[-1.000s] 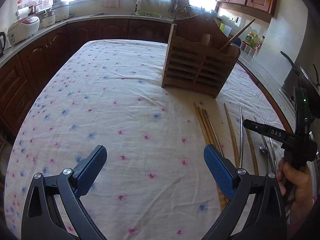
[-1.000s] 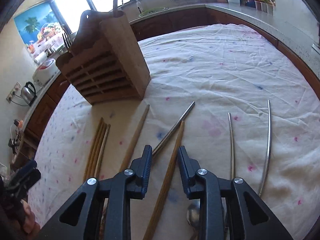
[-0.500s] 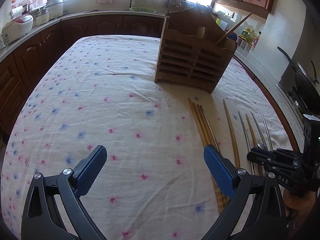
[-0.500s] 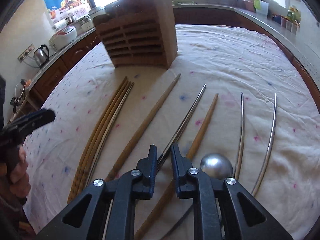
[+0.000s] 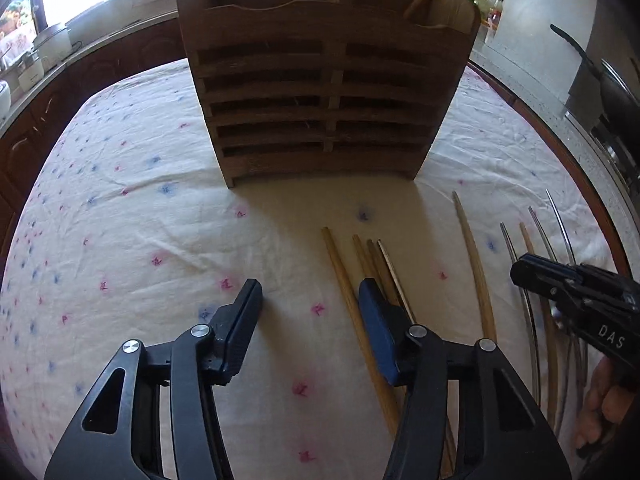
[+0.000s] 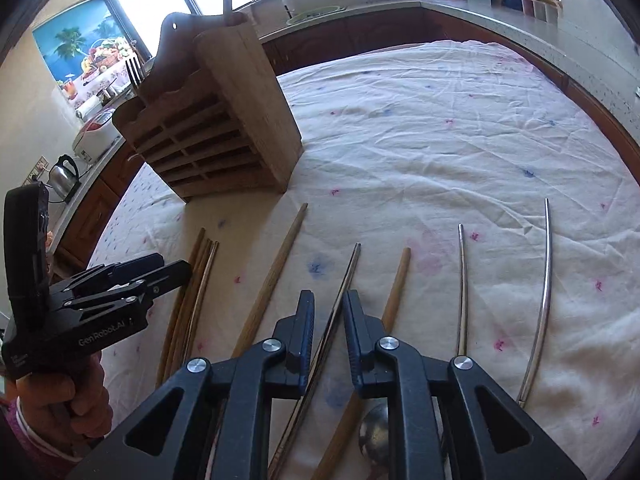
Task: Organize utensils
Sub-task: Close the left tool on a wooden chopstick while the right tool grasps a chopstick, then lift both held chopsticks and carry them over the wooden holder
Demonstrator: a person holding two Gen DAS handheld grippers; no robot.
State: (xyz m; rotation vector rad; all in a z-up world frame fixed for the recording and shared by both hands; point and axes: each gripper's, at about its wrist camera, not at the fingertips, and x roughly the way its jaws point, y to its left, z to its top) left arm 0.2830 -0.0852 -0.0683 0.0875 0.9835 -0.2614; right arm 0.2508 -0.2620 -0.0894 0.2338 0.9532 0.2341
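Observation:
A wooden utensil holder (image 5: 320, 92) stands upright on the flowered tablecloth; it also shows in the right wrist view (image 6: 224, 136), with a fork and a handle sticking out. Wooden chopsticks (image 5: 352, 312) and metal utensils (image 6: 462, 280) lie in a row in front of it. My left gripper (image 5: 310, 304) is open low over the cloth, its right finger over the bundle of chopsticks. My right gripper (image 6: 327, 312) is nearly shut, its fingers on either side of a thin metal utensil (image 6: 348, 276); I cannot tell if they touch it.
The tablecloth (image 6: 440, 120) covers the whole table. Kitchen counters with a kettle (image 6: 64, 172), a rice cooker and a sink run behind. A pan handle (image 5: 576, 48) sticks out at the right.
My left gripper has moved forward and right, close to the holder, and has narrowed. My right gripper has shifted slightly and stays narrow around the metal utensil.

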